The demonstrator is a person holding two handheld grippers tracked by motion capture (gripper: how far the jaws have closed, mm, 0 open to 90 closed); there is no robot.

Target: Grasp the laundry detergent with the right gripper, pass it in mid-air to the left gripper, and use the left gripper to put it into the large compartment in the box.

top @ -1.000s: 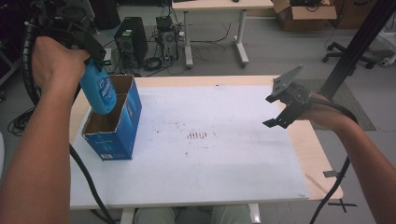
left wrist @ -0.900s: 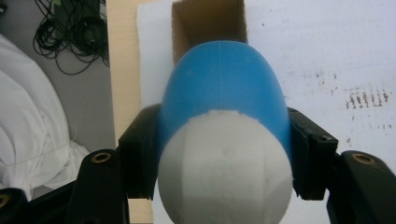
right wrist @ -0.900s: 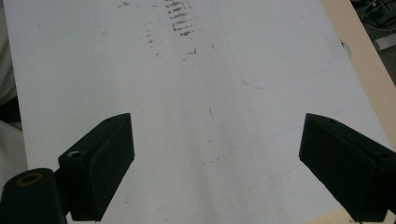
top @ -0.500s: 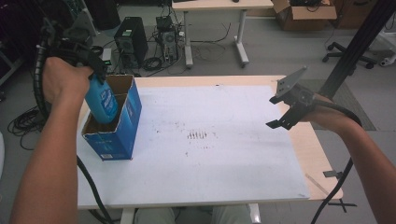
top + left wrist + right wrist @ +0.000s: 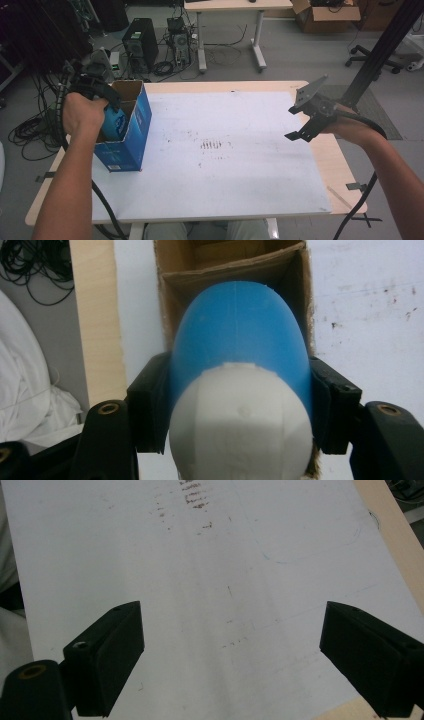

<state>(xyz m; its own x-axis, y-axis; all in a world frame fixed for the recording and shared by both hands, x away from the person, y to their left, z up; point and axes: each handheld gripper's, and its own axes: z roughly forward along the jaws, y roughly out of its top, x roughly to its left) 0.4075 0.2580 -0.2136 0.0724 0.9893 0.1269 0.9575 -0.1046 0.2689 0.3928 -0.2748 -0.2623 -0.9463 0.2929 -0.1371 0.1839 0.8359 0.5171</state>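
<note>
Left gripper (image 5: 240, 405) lower than a second ago, blue-and-white bottle (image 5: 240, 365) sunk partway into open blue cardboard box (image 5: 131, 131) at table's (image 5: 260, 200) left edge, jaws clamped on bottle's sides, right gripper (image 5: 230, 655) unmoved over right edge, jaws apart, empty

Left gripper (image 5: 240, 405): black blocky jaws, a brass-ringed screw hole at each jaw base, thick black cable trailing below the forearm. Right gripper (image 5: 230, 655): same black jaws with flat rectangular pads, brass-ringed hole at one base, grey three-cornered plate (image 5: 309, 93) on top, black cable looping off. Both forearms bare, no sleeves visible.
</note>
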